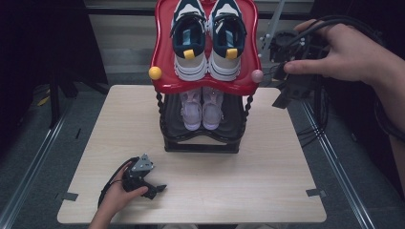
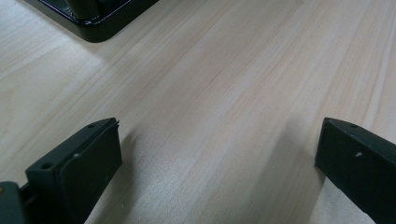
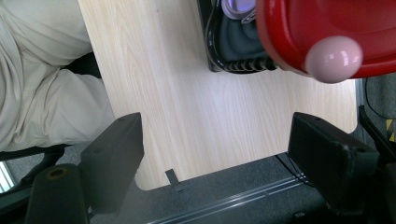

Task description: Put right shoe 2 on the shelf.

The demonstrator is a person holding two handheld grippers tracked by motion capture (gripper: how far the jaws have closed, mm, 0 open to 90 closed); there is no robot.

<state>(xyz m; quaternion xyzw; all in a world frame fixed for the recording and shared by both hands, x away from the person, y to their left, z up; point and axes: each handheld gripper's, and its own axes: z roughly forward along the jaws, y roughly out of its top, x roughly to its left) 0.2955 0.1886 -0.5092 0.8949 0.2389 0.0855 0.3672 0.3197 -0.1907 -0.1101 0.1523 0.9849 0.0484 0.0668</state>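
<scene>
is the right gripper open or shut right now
Open. In the right gripper view the right gripper has its two black jaws standing wide apart, with nothing between them but the table far below.

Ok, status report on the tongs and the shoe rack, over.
Left tongs open, empty, resting on table. Right tongs open, empty, raised beside red top shelf. Navy and white sneakers on it, untouched. Nothing in the way.

navy sneakers (image 1: 208,28) toes cut off by top edge; lilac shoes (image 1: 202,109) half hidden under red tray (image 1: 165,57)
</scene>
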